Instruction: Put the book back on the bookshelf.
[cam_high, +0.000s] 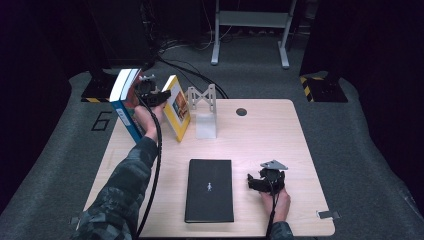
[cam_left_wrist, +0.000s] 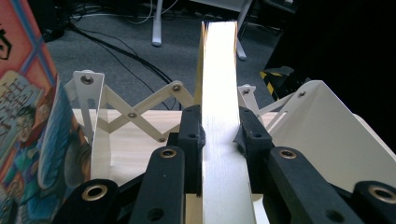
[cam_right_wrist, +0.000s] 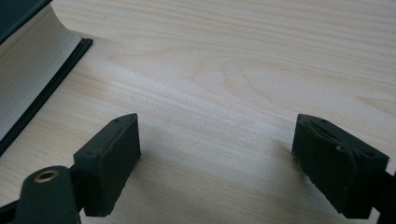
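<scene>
At the far left corner of the wooden bench (cam_high: 260, 135), the left gripper (cam_high: 150, 92) is held up by the person's left hand (cam_high: 147, 120), with its jaws closed on the upper edge of a yellow book (cam_high: 177, 107) that stands tilted on the bench. In the left gripper view the pads (cam_left_wrist: 192, 128) are seen pressed against both sides of the book's bright page block (cam_left_wrist: 219, 116). A second book with a blue cover (cam_high: 125, 107) stands just to the left of the gripper, leaning away from it; its illustrated cover (cam_left_wrist: 32, 140) is seen at the left of the left gripper view. A white expanding bookend rack (cam_high: 204, 107) stands just right of the yellow book, and its scissor lattice (cam_left_wrist: 135, 112) is visible behind the jaws.

A black book (cam_high: 210, 190) lies flat near the middle of the near edge of the bench. The right gripper (cam_high: 262, 181) is held low just to the right of it, in the person's right hand (cam_high: 276, 200); its jaws are spread wide over bare wood, and whether they touch the surface cannot be settled from this angle. The page edge of the black book (cam_right_wrist: 32, 65) is seen at the left of the right gripper view.
</scene>
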